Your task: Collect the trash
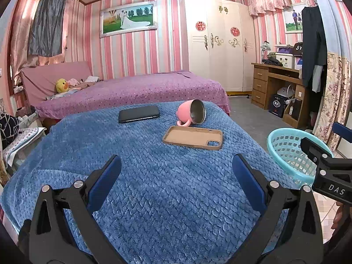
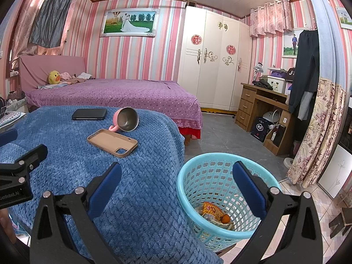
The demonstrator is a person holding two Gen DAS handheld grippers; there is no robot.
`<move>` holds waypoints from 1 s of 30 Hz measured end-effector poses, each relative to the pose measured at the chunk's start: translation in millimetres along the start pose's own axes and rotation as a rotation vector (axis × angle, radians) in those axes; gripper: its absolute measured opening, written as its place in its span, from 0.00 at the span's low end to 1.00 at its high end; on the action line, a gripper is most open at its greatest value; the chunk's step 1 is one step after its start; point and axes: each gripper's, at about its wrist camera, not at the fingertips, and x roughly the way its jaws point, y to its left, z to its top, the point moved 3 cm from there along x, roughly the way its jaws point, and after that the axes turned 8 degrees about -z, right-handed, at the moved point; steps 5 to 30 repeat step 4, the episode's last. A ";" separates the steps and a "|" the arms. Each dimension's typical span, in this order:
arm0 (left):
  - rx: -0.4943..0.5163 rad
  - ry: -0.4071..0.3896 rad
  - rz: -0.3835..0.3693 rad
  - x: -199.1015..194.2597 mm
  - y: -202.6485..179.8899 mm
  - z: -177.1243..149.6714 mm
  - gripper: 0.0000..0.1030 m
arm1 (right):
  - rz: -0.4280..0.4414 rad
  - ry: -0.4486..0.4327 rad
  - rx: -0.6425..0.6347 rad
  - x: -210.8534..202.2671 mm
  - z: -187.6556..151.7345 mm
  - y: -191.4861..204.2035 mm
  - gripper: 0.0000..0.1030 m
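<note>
A light-blue basket (image 2: pixel 220 162) stands on the floor beside the blue blanket (image 2: pixel 136 198). Inside it lie an orange wrapper (image 2: pixel 212 211), a small orange ball (image 2: pixel 226 219) and other scraps. My right gripper (image 2: pixel 177 189) hangs open over the blanket's edge and the basket's left rim, holding nothing. My left gripper (image 1: pixel 176 180) is open above the blanket (image 1: pixel 154 187), empty. The basket (image 1: pixel 286 154) shows at the right in the left wrist view, partly hidden by the right gripper's body (image 1: pixel 330 171). The left gripper's body (image 2: pixel 19 176) shows at the left edge of the right wrist view.
On the blanket lie a tipped pink mug (image 1: pixel 192 112), a tan phone case (image 1: pixel 193 137) and a black phone (image 1: pixel 139 114). Behind is a purple bed (image 1: pixel 136 92), a white wardrobe (image 1: pixel 217 41) and a wooden desk (image 2: pixel 261 110). Grey floor (image 2: pixel 220 136) lies between bed and desk.
</note>
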 end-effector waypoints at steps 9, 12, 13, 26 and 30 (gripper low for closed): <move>-0.004 0.001 0.004 -0.2 1.7 -0.3 0.95 | 0.000 0.000 0.000 -0.1 -0.2 0.2 0.96; -0.004 0.001 0.004 -0.2 1.7 -0.3 0.95 | 0.000 0.000 0.000 -0.1 -0.2 0.2 0.96; -0.004 0.001 0.004 -0.2 1.7 -0.3 0.95 | 0.000 0.000 0.000 -0.1 -0.2 0.2 0.96; -0.004 0.001 0.004 -0.2 1.7 -0.3 0.95 | 0.000 0.000 0.000 -0.1 -0.2 0.2 0.96; -0.004 0.001 0.004 -0.2 1.7 -0.3 0.95 | 0.000 0.000 0.000 -0.1 -0.2 0.2 0.96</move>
